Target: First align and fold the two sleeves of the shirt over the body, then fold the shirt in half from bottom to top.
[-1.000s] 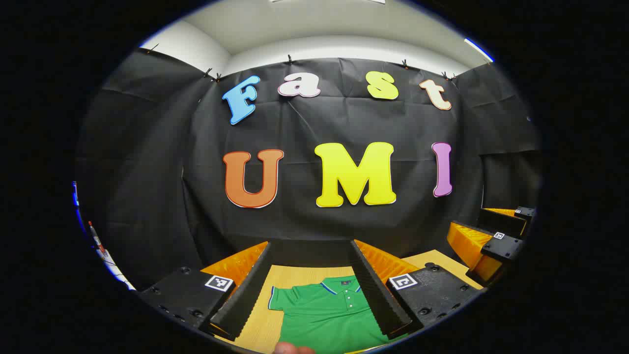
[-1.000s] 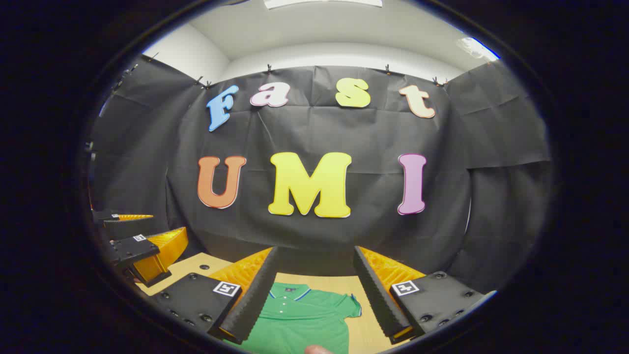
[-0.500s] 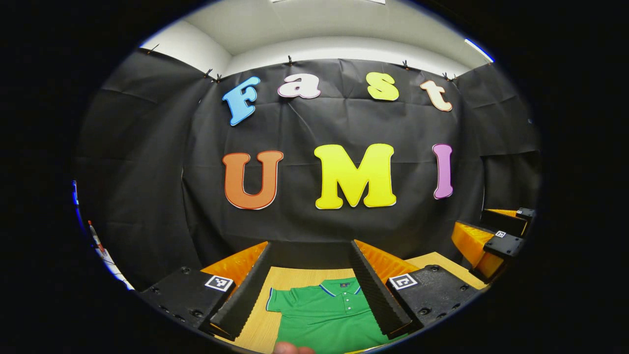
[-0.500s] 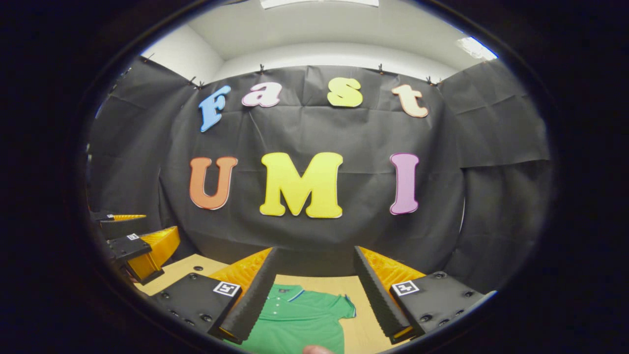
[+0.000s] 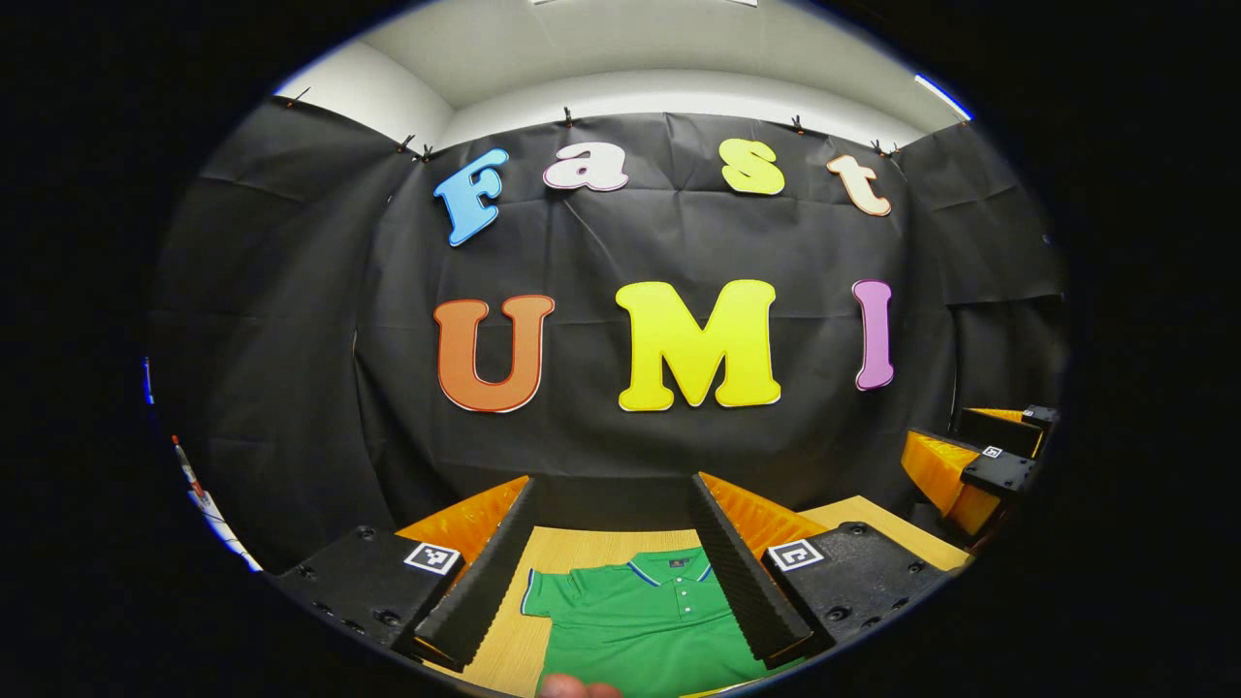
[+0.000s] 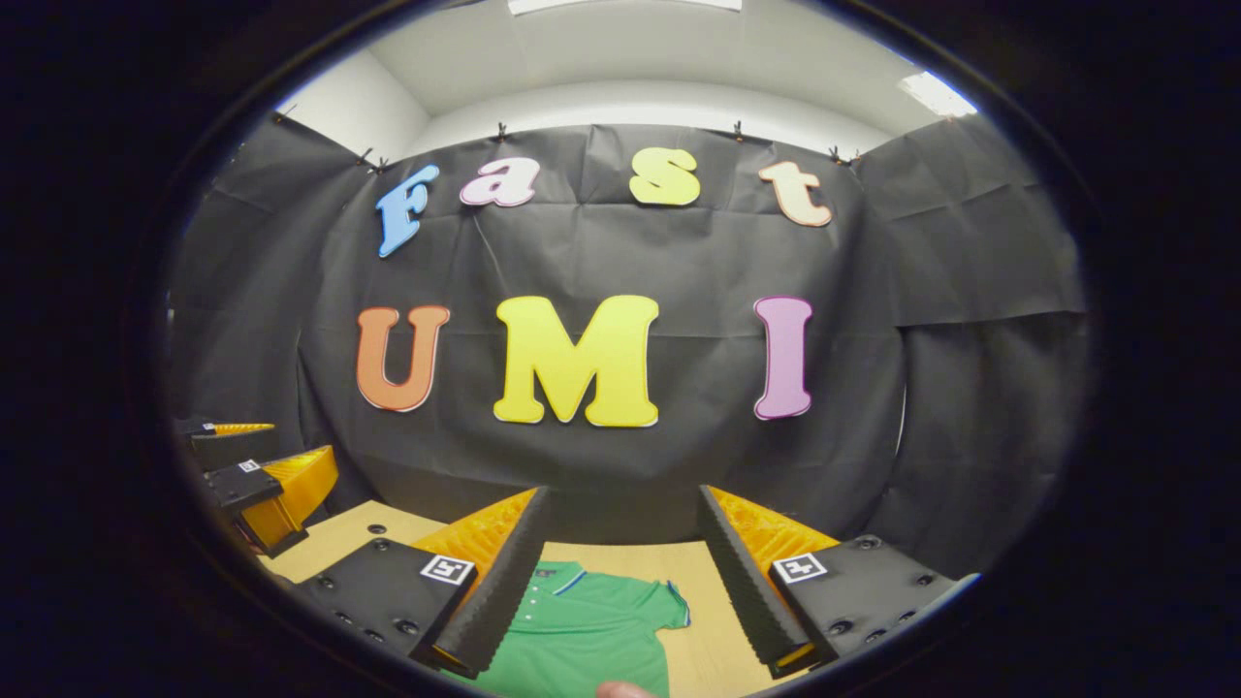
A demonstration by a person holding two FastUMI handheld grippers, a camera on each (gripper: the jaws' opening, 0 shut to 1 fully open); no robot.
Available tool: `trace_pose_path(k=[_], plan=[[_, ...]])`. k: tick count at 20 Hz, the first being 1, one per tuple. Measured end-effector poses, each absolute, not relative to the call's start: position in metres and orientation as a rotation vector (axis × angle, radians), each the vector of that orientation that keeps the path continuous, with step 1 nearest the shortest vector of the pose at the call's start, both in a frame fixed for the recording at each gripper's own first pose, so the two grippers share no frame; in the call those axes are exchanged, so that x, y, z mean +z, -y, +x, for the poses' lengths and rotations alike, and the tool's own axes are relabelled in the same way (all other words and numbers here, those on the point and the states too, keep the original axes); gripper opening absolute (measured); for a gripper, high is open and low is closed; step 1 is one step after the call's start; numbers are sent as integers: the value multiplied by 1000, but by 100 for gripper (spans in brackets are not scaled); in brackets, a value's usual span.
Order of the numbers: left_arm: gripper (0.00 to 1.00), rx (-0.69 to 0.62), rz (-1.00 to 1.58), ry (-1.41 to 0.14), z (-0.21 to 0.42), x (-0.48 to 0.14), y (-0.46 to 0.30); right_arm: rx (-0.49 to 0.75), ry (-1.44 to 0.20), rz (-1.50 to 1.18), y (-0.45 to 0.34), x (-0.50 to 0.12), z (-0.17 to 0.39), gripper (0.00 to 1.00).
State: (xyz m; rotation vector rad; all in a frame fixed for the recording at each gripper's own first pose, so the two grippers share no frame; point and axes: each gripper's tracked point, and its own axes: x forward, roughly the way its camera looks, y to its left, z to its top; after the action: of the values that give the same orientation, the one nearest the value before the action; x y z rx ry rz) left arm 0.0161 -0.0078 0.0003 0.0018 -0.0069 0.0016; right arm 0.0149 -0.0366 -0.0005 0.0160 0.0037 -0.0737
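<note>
Shirt (image 5: 645, 625) flat on table (image 5: 562, 549), framed between open jaws

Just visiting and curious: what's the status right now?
Left gripper open, right gripper open, both above the table. Green shirt flat, sleeves unfolded, collar away. Nothing in the way.

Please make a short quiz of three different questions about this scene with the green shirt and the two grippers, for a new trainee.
1. True or false: the left gripper is shut on a sleeve of the green shirt.
2. The shirt lies on: A) a wooden table B) a metal tray C) the floor.
3. Fill in: in the right gripper view, the right gripper is ____, above the shirt.

Key: 1 false; 2 A; 3 open.
</note>
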Motion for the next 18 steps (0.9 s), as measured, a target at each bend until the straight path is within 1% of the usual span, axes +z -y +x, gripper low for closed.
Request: trace_pose_path(k=[3,4,7,9,10,11,13,15,16,18], plan=[[99,-2,-1,6,19,0,11,-74,-5,13,38,-1,17,94],[99,-2,-1,5,20,0,12,-73,-4,11,39,-1,18,95],[99,-7,-4,-8,22,-5,15,-68,-8,7,45,-2,20,95],[99,-18,-12,-22,23,-9,20,-69,-20,-1,55,-6,22,94],[99,-19,-12,-25,23,-10,21,-72,-28,-1,60,-8,23,95],[99,-21,-10,-27,23,-11,23,-71,-41,3,66,-11,25,94],[99,-30,-5,-35,23,-15,28,-69,-75,5,75,-21,28,94],[99,-40,-6,-53,23,-20,33,-58,-104,-11,81,-34,32,97],[99,-41,-6,-60,23,-22,35,-55,-119,-21,85,-42,33,94],[99,-46,-4,-66,24,-22,40,-44,-154,-33,91,-60,36,95]])
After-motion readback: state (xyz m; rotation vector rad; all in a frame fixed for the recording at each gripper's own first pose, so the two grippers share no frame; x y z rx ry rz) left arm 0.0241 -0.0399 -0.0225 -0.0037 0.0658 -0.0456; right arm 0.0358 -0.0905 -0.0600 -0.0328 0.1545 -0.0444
